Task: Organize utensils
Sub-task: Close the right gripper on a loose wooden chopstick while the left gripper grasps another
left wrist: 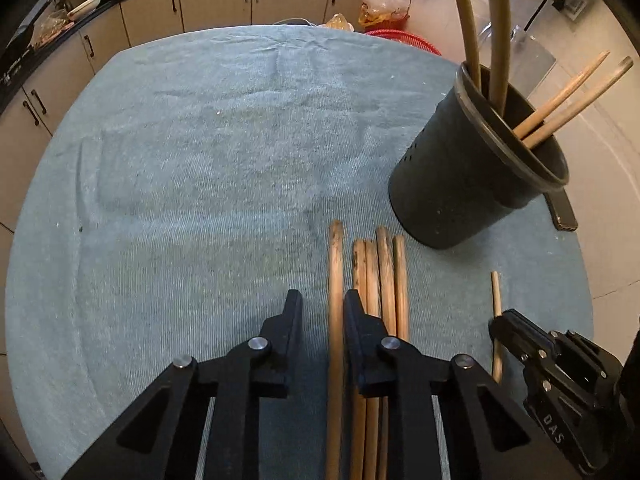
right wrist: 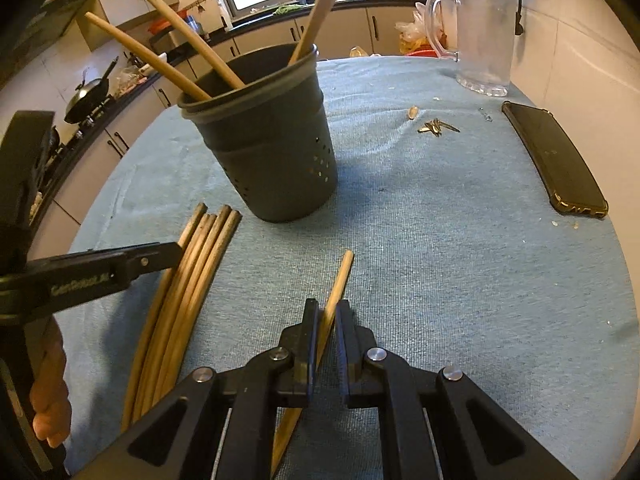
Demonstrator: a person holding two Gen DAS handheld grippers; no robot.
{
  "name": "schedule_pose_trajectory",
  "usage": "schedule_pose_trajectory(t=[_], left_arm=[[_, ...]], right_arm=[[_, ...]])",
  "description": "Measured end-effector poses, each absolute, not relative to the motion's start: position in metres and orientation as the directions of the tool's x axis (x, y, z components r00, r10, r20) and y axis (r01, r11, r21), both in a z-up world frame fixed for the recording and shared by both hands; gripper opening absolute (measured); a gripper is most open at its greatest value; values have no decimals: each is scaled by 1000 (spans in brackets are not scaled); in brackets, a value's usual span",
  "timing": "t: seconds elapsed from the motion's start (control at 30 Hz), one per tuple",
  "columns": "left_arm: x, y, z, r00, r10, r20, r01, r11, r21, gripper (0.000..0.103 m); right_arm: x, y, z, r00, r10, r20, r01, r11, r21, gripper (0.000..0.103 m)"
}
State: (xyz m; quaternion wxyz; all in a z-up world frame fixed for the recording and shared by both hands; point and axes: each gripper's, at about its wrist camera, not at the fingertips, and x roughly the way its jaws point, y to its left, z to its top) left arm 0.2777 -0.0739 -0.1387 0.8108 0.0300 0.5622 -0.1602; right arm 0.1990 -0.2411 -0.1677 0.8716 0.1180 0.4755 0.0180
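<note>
A dark utensil holder [left wrist: 476, 168] [right wrist: 268, 140] stands on the blue cloth with several chopsticks in it. Several wooden chopsticks [left wrist: 380, 280] [right wrist: 192, 272] lie side by side on the cloth in front of it. My left gripper [left wrist: 320, 308] is open low over the cloth; the leftmost chopstick [left wrist: 335, 300] lies between its fingers. My right gripper [right wrist: 327, 312] has its fingers closed around a single chopstick [right wrist: 340, 284] that lies apart from the others; it also shows in the left wrist view [left wrist: 496, 292].
A black phone [right wrist: 556, 160] lies at the right edge of the cloth-covered table [right wrist: 440, 240]. A clear jug [right wrist: 480, 40] stands at the back right. Small keys or metal bits [right wrist: 436, 127] lie near it. Kitchen cabinets [left wrist: 216, 0] run behind.
</note>
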Motion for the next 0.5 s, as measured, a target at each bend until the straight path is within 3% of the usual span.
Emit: schedule_pose_trajectory(t=[0.13, 0.23, 0.5], left_arm=[[295, -85, -139, 307, -171, -936, 284, 955, -82, 22], [297, -83, -139, 316, -139, -938, 261, 964, -55, 9], [251, -23, -138, 347, -183, -920, 157, 978, -135, 7]], right_arm=[[206, -239, -165, 540, 143, -829, 72, 974, 215, 12], [213, -234, -166, 533, 134, -836, 67, 978, 199, 13], [205, -204, -165, 528, 165, -833, -64, 986, 155, 13]])
